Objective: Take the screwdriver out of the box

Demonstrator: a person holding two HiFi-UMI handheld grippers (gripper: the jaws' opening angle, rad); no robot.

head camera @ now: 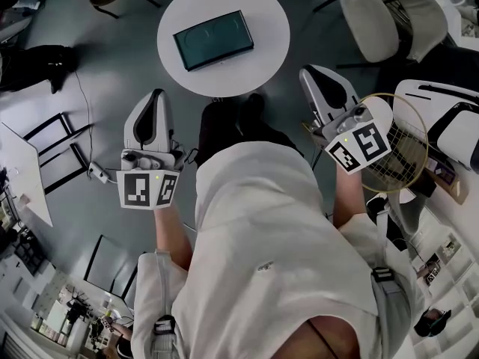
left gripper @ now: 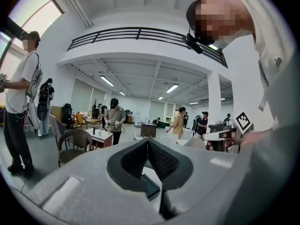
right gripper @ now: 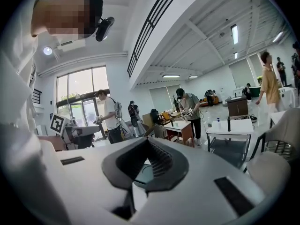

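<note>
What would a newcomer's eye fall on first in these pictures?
A dark teal rectangular box lies closed on the round white table, straight ahead of the person. The left gripper and right gripper, grey with marker cubes, hang short of the table, jaws together and empty.

A large open-plan workspace, an office hall or lab. A mezzanine railing (left gripper: pixel 140 34) overlooks the grey floor (head camera: pixel 112 66), and strip lights (left gripper: pixel 107 81) line the ceiling. Tall windows (right gripper: pixel 75 90) fill one wall. Small tables (left gripper: pixel 104 136), chairs (left gripper: pixel 72 146) and a round white table (head camera: pixel 224 81) stand among several standing people (left gripper: pixel 114 118).
</note>
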